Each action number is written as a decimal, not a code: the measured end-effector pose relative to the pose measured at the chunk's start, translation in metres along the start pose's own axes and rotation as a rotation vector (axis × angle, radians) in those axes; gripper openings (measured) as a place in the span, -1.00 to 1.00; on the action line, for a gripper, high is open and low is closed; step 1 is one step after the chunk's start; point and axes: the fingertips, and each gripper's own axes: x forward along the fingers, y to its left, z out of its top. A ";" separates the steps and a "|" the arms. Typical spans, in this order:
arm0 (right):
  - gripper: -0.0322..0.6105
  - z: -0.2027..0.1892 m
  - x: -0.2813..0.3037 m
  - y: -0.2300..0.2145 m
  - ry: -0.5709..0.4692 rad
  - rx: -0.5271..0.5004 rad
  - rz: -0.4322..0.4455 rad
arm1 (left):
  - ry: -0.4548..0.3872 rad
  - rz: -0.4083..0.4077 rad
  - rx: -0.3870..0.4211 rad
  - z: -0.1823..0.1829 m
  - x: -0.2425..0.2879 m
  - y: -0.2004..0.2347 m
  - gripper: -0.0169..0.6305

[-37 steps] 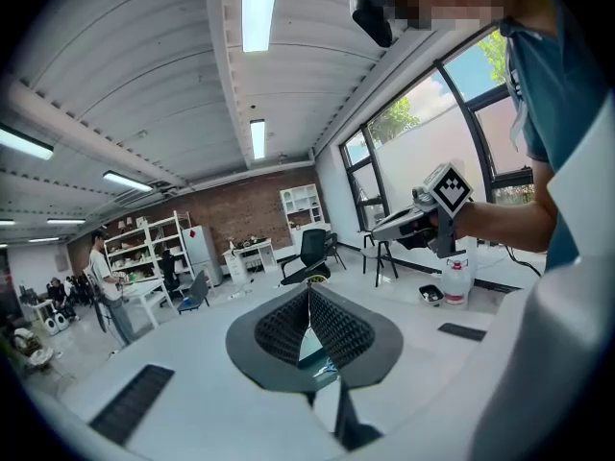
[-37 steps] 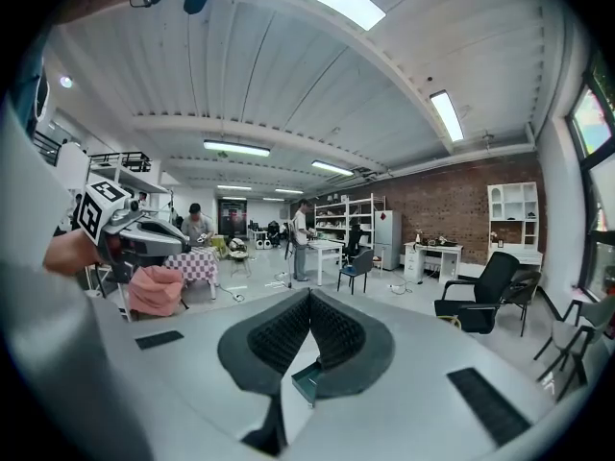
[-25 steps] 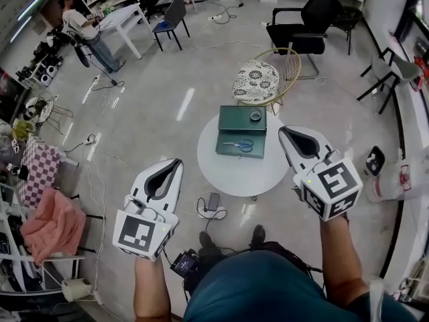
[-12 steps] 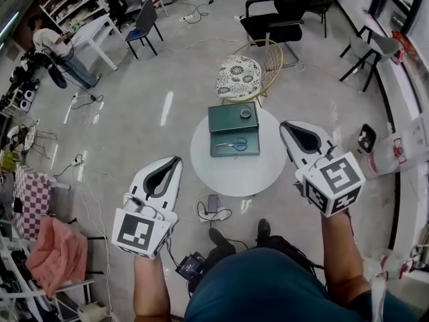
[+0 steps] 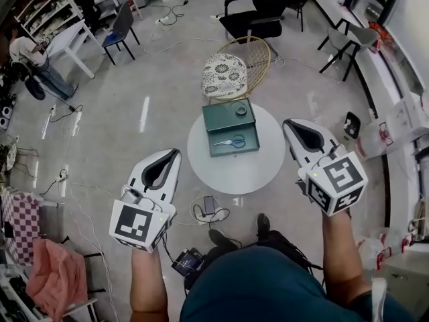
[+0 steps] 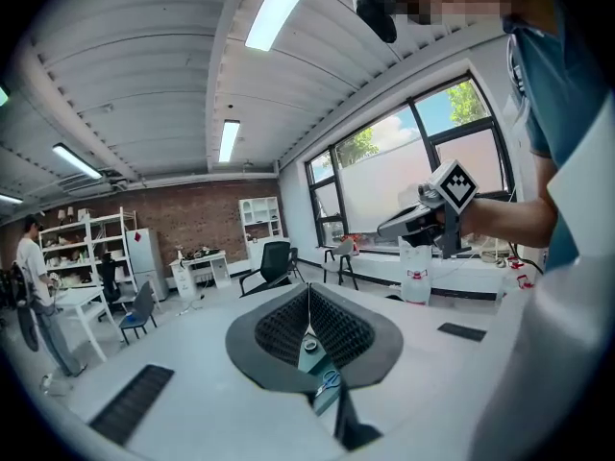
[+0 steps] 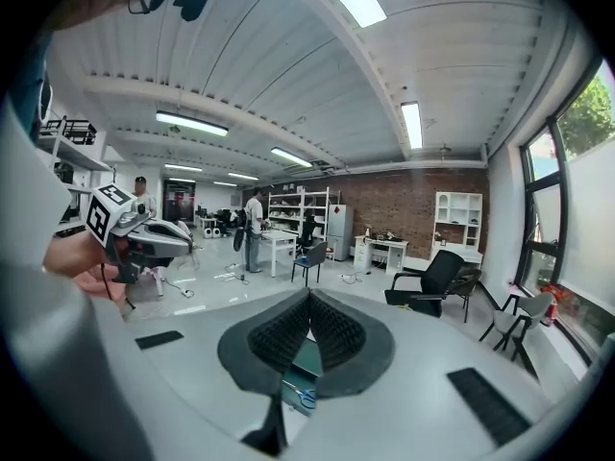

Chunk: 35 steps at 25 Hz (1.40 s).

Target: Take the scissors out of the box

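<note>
**Holdings: two grippers, one pair of scissors**

Item 1. My left gripper (image 5: pixel 175 151): fingers pressed together at the tips, nothing between them.
Item 2. My right gripper (image 5: pixel 287 121): likewise closed tip to tip, holding nothing.
Item 3. Scissors (image 5: pixel 231 141), blue-handled: lay flat inside the open green box (image 5: pixel 216 116), ahead of and below both sets of fingertips, between the two and well apart from either.
Item 4. The box stood on a round white table (image 5: pixel 234 176); a roll (image 5: pixel 241 111) sat in its far half.

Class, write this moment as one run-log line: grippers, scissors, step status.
left gripper: shut, empty | right gripper: shut, empty | scissors: lying in green box on round table | step: pickup not yet begun
</note>
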 end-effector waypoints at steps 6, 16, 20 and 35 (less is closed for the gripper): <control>-0.79 0.010 0.019 0.037 0.002 -0.022 -0.049 | -0.037 -0.037 -0.010 -0.015 -0.025 0.036 -0.89; -0.79 0.002 0.064 0.045 0.051 -0.078 0.013 | -0.033 -0.023 -0.038 -0.035 -0.016 0.061 -0.89; -0.79 -0.003 0.094 0.035 0.064 -0.085 0.058 | -0.008 0.013 -0.056 -0.040 -0.004 0.075 -0.89; -0.79 -0.055 0.179 0.010 0.179 -0.118 0.214 | 0.057 0.104 -0.128 -0.078 0.034 0.095 -0.89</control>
